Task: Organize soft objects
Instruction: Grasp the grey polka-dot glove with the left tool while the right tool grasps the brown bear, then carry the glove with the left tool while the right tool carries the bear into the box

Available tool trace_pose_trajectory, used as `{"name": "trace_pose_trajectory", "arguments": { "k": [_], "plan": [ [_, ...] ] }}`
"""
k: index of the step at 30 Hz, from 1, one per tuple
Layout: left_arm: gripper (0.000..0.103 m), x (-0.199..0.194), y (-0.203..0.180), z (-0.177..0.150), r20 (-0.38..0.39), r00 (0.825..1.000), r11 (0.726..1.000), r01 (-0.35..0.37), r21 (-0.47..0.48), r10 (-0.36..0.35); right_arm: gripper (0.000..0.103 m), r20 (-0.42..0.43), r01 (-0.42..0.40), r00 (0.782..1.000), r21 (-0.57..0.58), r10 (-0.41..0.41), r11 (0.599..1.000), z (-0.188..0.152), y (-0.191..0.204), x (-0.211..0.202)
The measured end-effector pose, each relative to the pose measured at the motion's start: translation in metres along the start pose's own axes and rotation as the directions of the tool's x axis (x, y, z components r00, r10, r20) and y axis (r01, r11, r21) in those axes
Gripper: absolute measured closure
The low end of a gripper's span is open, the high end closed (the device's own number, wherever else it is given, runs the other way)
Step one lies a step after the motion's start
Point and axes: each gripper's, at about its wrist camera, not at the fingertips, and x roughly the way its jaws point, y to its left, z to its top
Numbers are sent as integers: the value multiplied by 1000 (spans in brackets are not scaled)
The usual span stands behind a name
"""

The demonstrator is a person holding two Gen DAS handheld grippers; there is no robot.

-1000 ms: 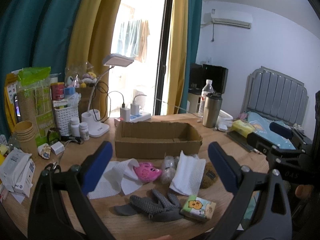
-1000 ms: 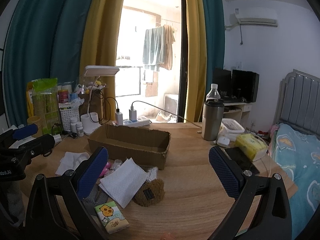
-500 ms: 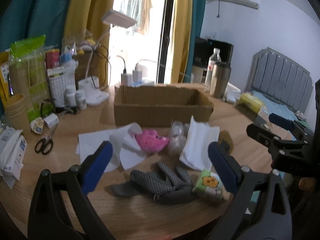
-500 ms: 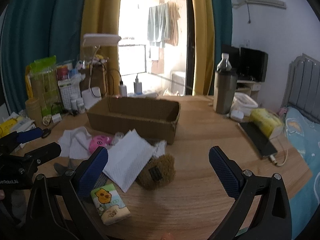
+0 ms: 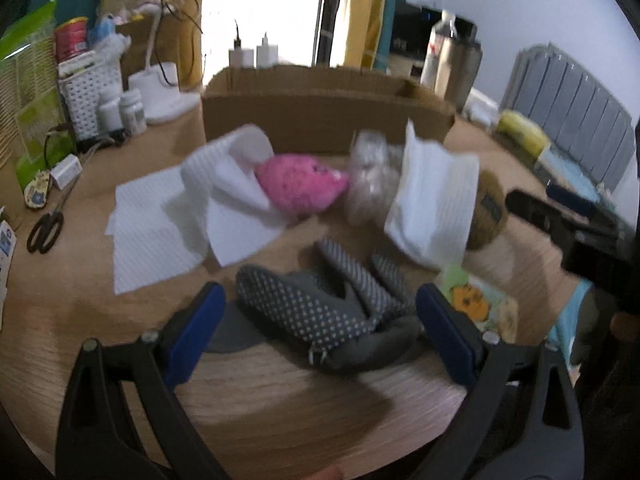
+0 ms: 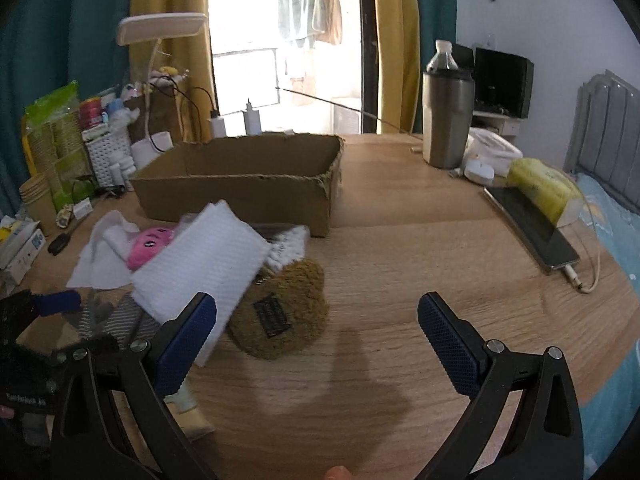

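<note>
A: Left wrist view. The left tool [image 5: 320,330] is gaping wide with nothing in it, hanging just above the dotted grey glove [image 5: 320,308], which is lying on the tabletop [image 5: 280,408] in front of the cardboard box [image 5: 320,120]. The picture is blurring, so fine contact is hard to judge.

B: Other soft things relative to the box?

A: All are sitting outside it, along its near wall: the pink plush [image 5: 300,188], the white paper towels [image 5: 180,216], a clear plastic bundle [image 5: 370,172], a folded white cloth [image 5: 436,200], and the brown fuzzy pouch [image 5: 486,212] behind that cloth. A tissue packet [image 5: 476,304] is lying just beside the glove.

B: Right wrist view?

A: The right tool [image 6: 318,330] is also spread fully, gripping nothing, hovering near the brown pouch, on the side away from the box. The box interior is looking empty from here. A phone [image 6: 532,228] on its cable is lying well off to the box's right.

B: Risks?

A: Judging only: the glove is limp, so a shallow pinch is likely catching one finger and letting the rest trail or snag the tissue packet. The cloth is draping over the pouch, so lifting either one may be dragging the other. Both tools are working close together, so collision is possible.
</note>
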Motion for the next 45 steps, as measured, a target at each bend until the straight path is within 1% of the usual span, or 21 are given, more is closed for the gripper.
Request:
{"name": "trace_pose_trajectory", "arguments": {
  "k": [3, 7, 9, 11, 13, 14, 15, 16, 18, 19, 20, 21, 22, 23, 24, 26, 31, 40, 43, 45],
  "plan": [
    [7, 8, -6, -3, -40, 999, 999, -20, 27, 21, 1, -19, 11, 1000, 6, -11, 1000, -1, -6, 11],
    [7, 15, -9, -8, -64, 997, 998, -32, 46, 34, 1, -59, 0, 998, 15, 1, 1000, 1, -11, 25],
    [7, 16, -12, -9, -61, 997, 998, -37, 60, 40, 1, -72, -3, 997, 11, 4, 1000, 2, -10, 29],
    [9, 16, -11, -10, -53, 998, 997, -31, 67, 34, 5, -85, -14, 996, 8, 15, 1000, 4, -9, 33],
    [19, 15, -10, -11, -39, 999, 997, -30, 72, 32, 11, -100, -27, 995, 9, 28, 1000, 6, -6, 37],
    [22, 14, -9, -11, -33, 999, 997, -31, 71, 33, 13, -108, -31, 994, 10, 32, 999, 6, -5, 39],
    [29, 12, -7, -11, -24, 999, 997, -30, 68, 32, 14, -119, -35, 992, 11, 36, 999, 6, -3, 41],
    [33, 11, -5, -12, -18, 999, 997, -29, 66, 31, 16, -126, -36, 991, 9, 37, 999, 6, -1, 42],
    [45, 8, -1, -12, -3, 1000, 998, -26, 60, 26, 21, -128, -28, 991, -5, 27, 1000, 6, 2, 42],
    [48, 6, 2, -13, 6, 1000, 998, -24, 52, 23, 26, -135, -30, 990, -12, 28, 999, 7, 5, 42],
    [52, 5, 5, -14, 13, 1000, 999, -21, 43, 21, 34, -145, -41, 989, -9, 39, 999, 7, 6, 43],
    [55, 3, 8, -14, 21, 1000, 999, -16, 35, 15, 37, -148, -48, 988, -5, 47, 999, 7, 7, 44],
    [59, 2, 9, -15, 26, 1000, 999, -13, 29, 12, 46, -157, -62, 986, 4, 62, 998, 8, 8, 45],
    [61, 2, 11, -16, 31, 999, 1000, -10, 23, 9, 58, -168, -78, 983, 17, 79, 997, 8, 8, 46],
    [64, 1, 12, -16, 33, 999, 1000, -15, 13, 15, 62, -176, -94, 979, 32, 98, 995, 8, 8, 45],
    [65, -1, 15, -17, 39, 999, 1000, -1, -1, 1, 64, -178, -95, 979, 33, 99, 995, 10, 11, 43],
    [67, -6, 21, -19, 61, 997, 998, 45, -50, -42, 66, -178, -92, 979, 26, 95, 995, 14, 15, 38],
    [67, -32, 30, -7, 144, 986, 992, 92, -83, -79, 66, -108, -43, 993, 20, 45, 999, 31, 8, 18],
    [67, -39, 34, -1, 161, 983, 989, 111, -100, -94, 66, -85, -36, 996, 35, 39, 999, 38, 2, 11],
    [67, -44, 37, 2, 178, 980, 989, 109, -102, -90, 66, -69, -26, 997, 45, 29, 999, 43, -1, 7]
  ]
}}
